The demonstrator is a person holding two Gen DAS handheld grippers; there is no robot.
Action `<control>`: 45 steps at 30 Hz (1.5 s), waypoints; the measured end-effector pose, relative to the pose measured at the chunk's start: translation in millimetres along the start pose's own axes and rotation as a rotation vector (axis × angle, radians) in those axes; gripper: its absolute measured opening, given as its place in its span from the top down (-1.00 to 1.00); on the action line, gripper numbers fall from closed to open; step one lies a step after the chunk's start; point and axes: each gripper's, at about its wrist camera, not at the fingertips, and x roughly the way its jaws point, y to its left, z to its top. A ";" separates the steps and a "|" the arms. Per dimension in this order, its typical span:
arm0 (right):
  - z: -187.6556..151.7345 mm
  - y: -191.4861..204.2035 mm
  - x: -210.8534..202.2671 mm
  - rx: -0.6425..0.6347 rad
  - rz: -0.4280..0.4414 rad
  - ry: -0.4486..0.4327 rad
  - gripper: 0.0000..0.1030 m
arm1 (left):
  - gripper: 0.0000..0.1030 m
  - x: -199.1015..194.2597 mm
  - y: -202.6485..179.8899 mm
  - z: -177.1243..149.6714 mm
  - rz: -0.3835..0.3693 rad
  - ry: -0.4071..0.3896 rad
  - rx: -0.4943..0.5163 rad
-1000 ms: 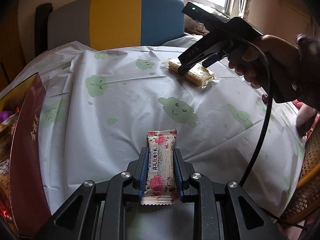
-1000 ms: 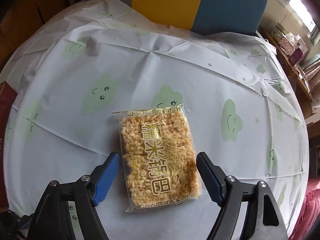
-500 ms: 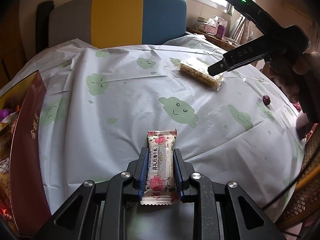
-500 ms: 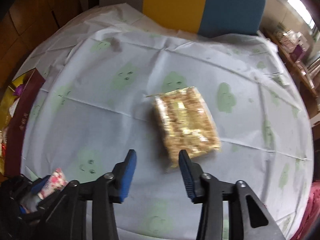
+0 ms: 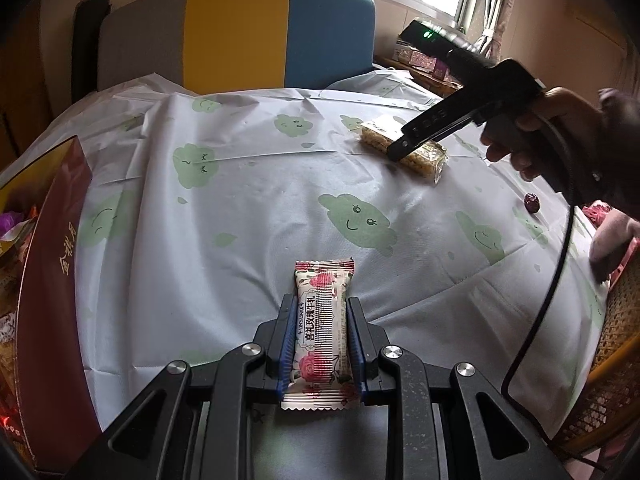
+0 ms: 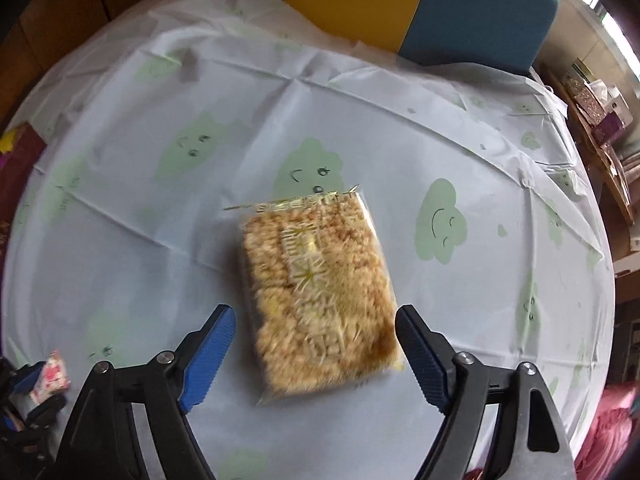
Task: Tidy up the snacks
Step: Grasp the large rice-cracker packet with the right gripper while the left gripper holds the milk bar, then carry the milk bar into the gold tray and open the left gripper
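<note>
My left gripper is shut on a rose-patterned candy bar, held low over the table; the bar also shows in the right wrist view. A clear pack of puffed-rice cake lies flat on the cloud-print tablecloth. My right gripper is open, its blue fingers on either side of the pack's near end, not touching it. In the left wrist view the right gripper hangs over the rice cake pack at the far right.
A dark red gift box with wrapped snacks stands at the left table edge. A red date lies at the right. A grey, yellow and blue chair is behind the table. A wicker chair is at the right.
My right gripper lifted away and narrowed, then came back down over the rice cake pack and opened wide around it. My left gripper kept hold of the candy bar without moving.
</note>
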 end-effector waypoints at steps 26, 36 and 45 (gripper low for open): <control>-100.9 53.5 -28.2 0.142 0.069 0.046 -0.51 | 0.51 1.2 -6.9 4.0 0.047 0.027 0.004; -101.1 40.0 -24.9 0.148 0.098 0.048 -0.55 | 0.59 -4.1 -9.6 3.1 0.094 0.045 0.004; -98.8 47.8 -21.3 0.138 0.086 0.049 -0.56 | 0.60 -25.6 -2.1 -1.2 0.111 0.044 -0.025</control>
